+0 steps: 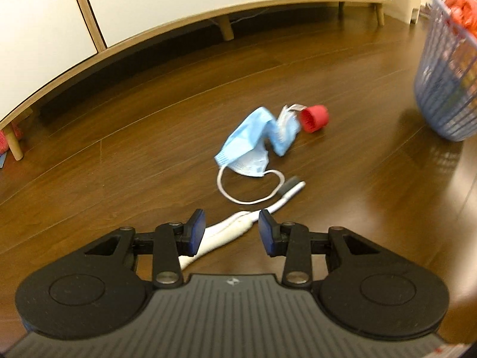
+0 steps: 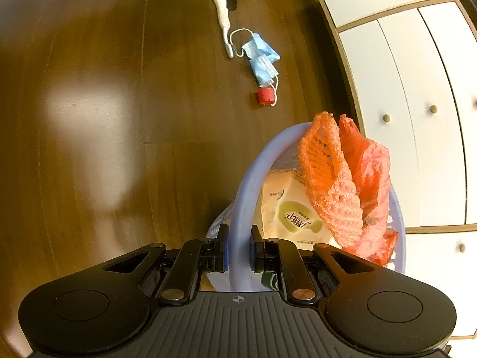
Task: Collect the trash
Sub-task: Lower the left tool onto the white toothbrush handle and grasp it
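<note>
Trouble, as I judged it from where I stood, lay mostly with the white toothbrush [image 1: 238, 226] on the brown wooden floor [image 1: 119, 155]: it was thin and lay flat, so the left gripper [image 1: 232, 232], whose jaws stood apart on either side of the handle without touching it, could easily close above it or nudge it sideways and come up with nothing. The brush's long axis ran diagonally, fat handle end near the gripper and narrow head end pointing away toward the crumpled blue face mask [image 1: 253, 140], so the jaws sat roughly across it, which looked right for a pinch. Its head rested just beside the mask's white ear loop [image 1: 247, 191], and I thought a careless lift might snag that loop and drag the mask along. A small red cup [image 1: 313, 118] lay on its side just beyond the mask, its mouth toward the mask. Meanwhile the right gripper [image 2: 238, 250] was clamped on the rim of the lavender basket [image 2: 247, 185], which already held orange netting [image 2: 328, 179], a red plastic bag [image 2: 369, 173] and a pale wrapper [image 2: 286, 208]; piled that high, a tilt could spill the netting.
</note>
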The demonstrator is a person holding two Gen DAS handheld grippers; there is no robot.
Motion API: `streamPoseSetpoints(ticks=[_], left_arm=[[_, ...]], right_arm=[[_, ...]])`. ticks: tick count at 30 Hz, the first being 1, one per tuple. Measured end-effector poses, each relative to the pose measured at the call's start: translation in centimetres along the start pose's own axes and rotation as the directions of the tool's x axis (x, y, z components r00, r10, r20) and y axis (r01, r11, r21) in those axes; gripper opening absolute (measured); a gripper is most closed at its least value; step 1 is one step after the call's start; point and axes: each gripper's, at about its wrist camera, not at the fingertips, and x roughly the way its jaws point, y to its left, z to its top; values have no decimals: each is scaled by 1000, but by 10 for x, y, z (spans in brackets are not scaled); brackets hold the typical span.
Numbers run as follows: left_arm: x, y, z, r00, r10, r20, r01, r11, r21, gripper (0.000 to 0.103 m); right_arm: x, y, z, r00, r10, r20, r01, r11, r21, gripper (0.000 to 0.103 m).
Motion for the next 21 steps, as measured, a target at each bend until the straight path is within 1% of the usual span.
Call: streamPoseSetpoints(ticks=[6,10,12,14,17,20,21], left_arm=[[24,3,-4,999,-5,-41,8,997,72,34],[39,3,-6,997,-20,-75,27,996,89,34],[47,3,-7,994,-26,-103,36,995,96,34],[49,2,-9,994,-23,-104,34,993,111,34],[49,2,-7,991,-58,-125,72,992,109,34],[48,-5,-9,984,-83,-161,106,984,143,22],[46,-8,-11,984,-81,-160,107,981,159,21]], right_arm=[[3,-4,2,1000,-5,0,5,1000,6,9],[2,-3,2,1000,-5,3,5,1000,2,9],[1,-2,0,1000,-5,3,5,1000,1,9],[1,-2,0,1000,-7,4,7,1000,5,9],[1,-4,-1,1000,-11,4,11,1000,13,9],[2,-5,0,1000,-14,0,14,1000,15,9],[3,-5,1,1000,-14,-1,14,1000,14,9]])
